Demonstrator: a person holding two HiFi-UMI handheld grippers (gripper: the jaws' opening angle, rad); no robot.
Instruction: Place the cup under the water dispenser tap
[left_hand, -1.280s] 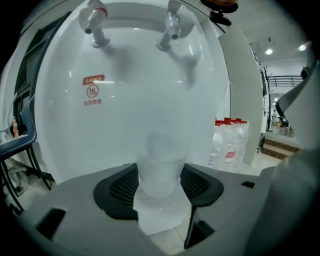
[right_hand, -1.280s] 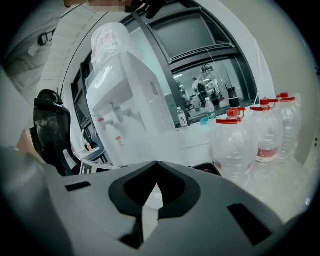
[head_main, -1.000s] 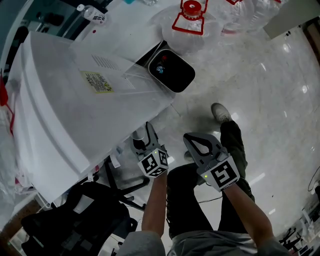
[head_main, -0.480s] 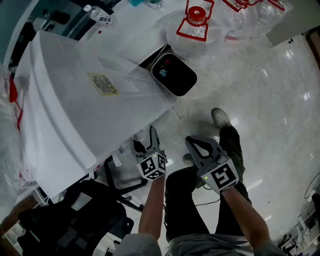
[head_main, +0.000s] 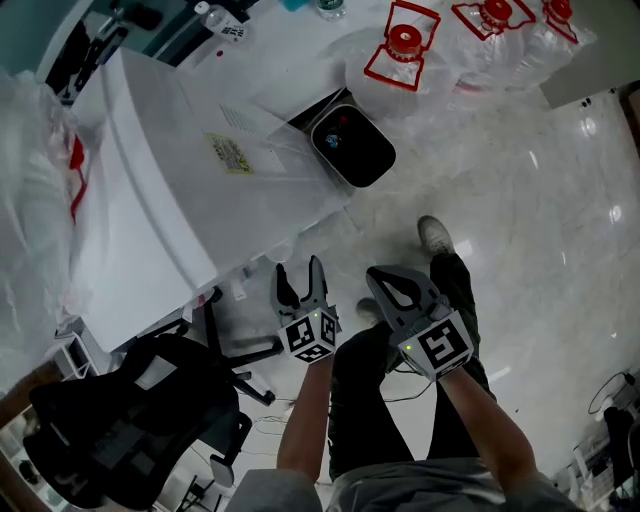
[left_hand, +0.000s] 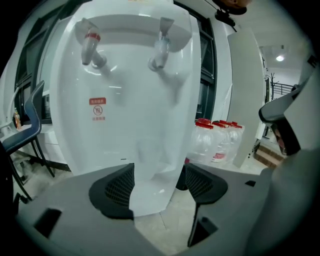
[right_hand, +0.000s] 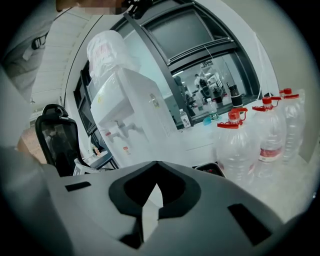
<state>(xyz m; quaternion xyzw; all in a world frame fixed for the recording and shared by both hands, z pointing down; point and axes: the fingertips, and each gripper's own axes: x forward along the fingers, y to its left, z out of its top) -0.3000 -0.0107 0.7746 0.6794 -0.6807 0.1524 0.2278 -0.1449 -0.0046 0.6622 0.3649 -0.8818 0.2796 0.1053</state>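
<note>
Your left gripper (head_main: 299, 276): jaws spread wide, pads bare, nothing clamped; it points at the front of the water dispenser (left_hand: 125, 100); the dispenser's pale lower front fills the gap between the jaws in the left gripper view, apart from both pads.

Cup (left_hand: 149, 150): only a faint, pale upright outline in the dispenser's recess, below the second tap (left_hand: 161, 47); too washed-out to make out its rim; it stands beyond your jaws, touching neither; the head view hides it under the dispenser's top.

The red-banded tap (left_hand: 90, 42) sits to the left of the second tap in that view; a small red label (left_hand: 98, 108) is on the front panel beneath it.

Your right gripper (head_main: 385, 281): jaws closed tip to tip, only a thin slit between them, holding nothing; it hangs just beside the left gripper, above your legs.

Further out: clear bottles with red caps (head_main: 400, 45) stand on the floor beyond the dispenser; a dark bin (head_main: 352, 146) lies between them and the dispenser; a black office chair (head_main: 130, 420) stands near your left side.
</note>
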